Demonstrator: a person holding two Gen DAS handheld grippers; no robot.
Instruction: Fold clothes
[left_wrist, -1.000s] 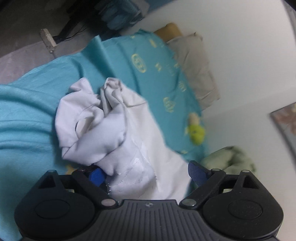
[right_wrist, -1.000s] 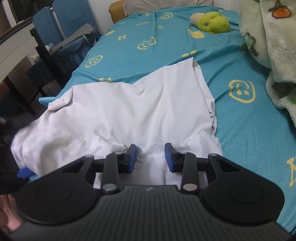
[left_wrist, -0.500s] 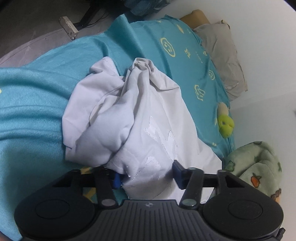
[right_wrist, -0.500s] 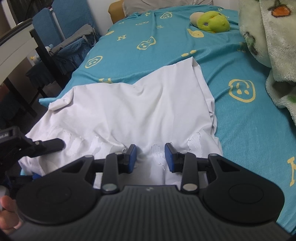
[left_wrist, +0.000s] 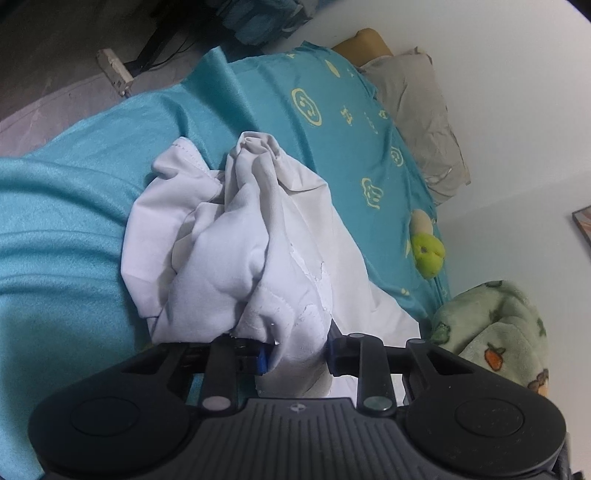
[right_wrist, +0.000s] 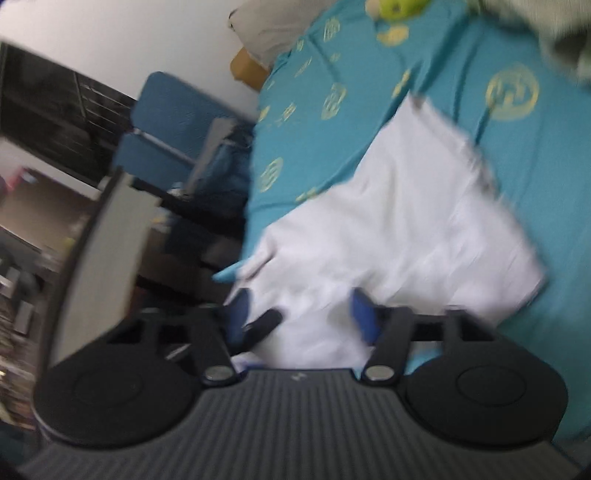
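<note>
A white garment (left_wrist: 236, 254) lies crumpled on the teal bed sheet (left_wrist: 55, 229). My left gripper (left_wrist: 295, 350) has its jaws closed on a bunched fold of the garment at its near edge. In the blurred right wrist view the same white garment (right_wrist: 399, 229) spreads flatter over the sheet. My right gripper (right_wrist: 303, 314) is open, its blue fingers wide apart over the garment's near edge. A black finger of the left gripper (right_wrist: 262, 325) shows between the right gripper's jaws.
A green plush toy (left_wrist: 426, 253) lies on the bed by the wall. A fleece blanket (left_wrist: 495, 328) is heaped at the right. Grey pillows (left_wrist: 417, 110) sit at the head. Blue chairs (right_wrist: 162, 129) and a desk stand beside the bed.
My left gripper has closed from wide open onto the bunched garment. My right gripper has opened wider, tilted and swung fast toward the left gripper, blurring its view.
</note>
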